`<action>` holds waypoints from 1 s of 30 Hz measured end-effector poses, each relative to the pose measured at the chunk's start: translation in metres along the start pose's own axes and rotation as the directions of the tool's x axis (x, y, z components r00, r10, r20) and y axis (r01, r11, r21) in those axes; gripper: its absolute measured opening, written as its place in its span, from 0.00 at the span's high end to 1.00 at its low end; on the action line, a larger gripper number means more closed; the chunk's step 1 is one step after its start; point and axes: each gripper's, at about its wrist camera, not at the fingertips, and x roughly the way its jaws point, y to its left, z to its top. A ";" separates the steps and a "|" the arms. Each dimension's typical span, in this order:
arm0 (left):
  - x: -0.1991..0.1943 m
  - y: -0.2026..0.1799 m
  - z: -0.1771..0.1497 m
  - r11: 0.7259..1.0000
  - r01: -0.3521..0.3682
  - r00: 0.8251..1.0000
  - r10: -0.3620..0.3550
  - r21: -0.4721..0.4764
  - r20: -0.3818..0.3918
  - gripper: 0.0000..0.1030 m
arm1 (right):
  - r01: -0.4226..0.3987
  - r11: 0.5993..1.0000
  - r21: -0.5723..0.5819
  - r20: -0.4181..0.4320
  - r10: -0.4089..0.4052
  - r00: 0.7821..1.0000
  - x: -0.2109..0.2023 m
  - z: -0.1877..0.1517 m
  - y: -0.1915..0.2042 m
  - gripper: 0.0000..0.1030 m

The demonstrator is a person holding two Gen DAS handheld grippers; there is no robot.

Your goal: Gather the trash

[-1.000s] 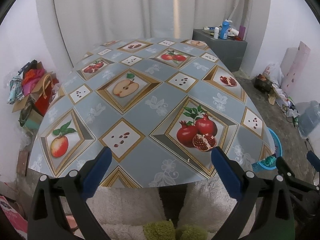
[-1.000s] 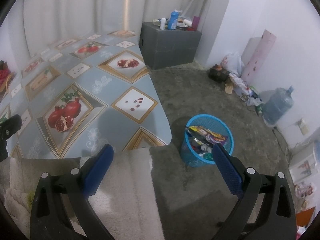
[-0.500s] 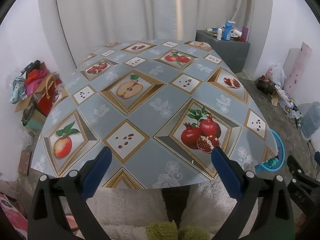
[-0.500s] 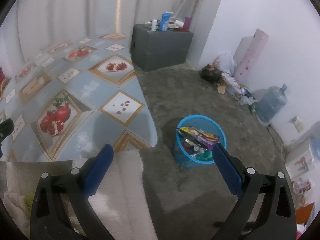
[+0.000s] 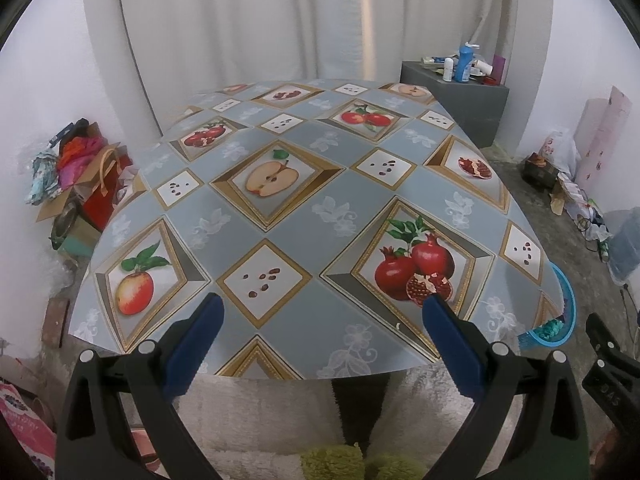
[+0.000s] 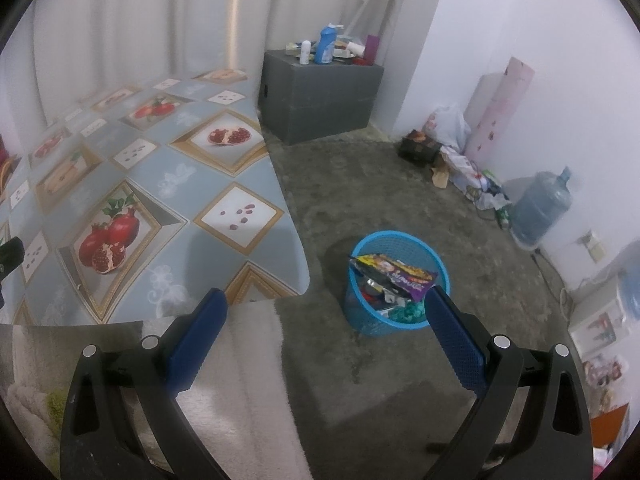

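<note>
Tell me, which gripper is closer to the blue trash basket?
Right. The right gripper hangs open beside the blue trash basket on the floor. The left gripper hangs open over the table's near edge, with the basket off to its right.

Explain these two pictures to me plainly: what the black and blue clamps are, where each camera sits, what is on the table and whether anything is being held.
No robot here: a person carries a two-finger clamp in each hand, with a wide-angle camera on each looking forward along its fingers. One picture is from the left gripper, aimed over the table. Its cloth is printed with fruit; only a tiny pale speck lies near the front edge. The other is from the right gripper, aimed at the floor beside the table, where a blue basket holds wrappers, a purple snack bag on top. Both grippers are open and hold nothing.
</note>
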 end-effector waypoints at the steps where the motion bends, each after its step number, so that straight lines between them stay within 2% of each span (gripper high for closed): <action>1: 0.000 0.000 0.000 1.000 0.000 1.000 0.000 0.001 0.000 0.05 | 0.000 1.000 -0.001 0.000 0.000 1.000 0.000 0.000 0.000 0.08; 30: -0.001 0.004 0.000 1.000 -0.004 1.000 0.004 -0.002 0.003 0.05 | -0.008 1.000 -0.008 0.004 0.008 1.000 -0.004 0.002 0.007 0.08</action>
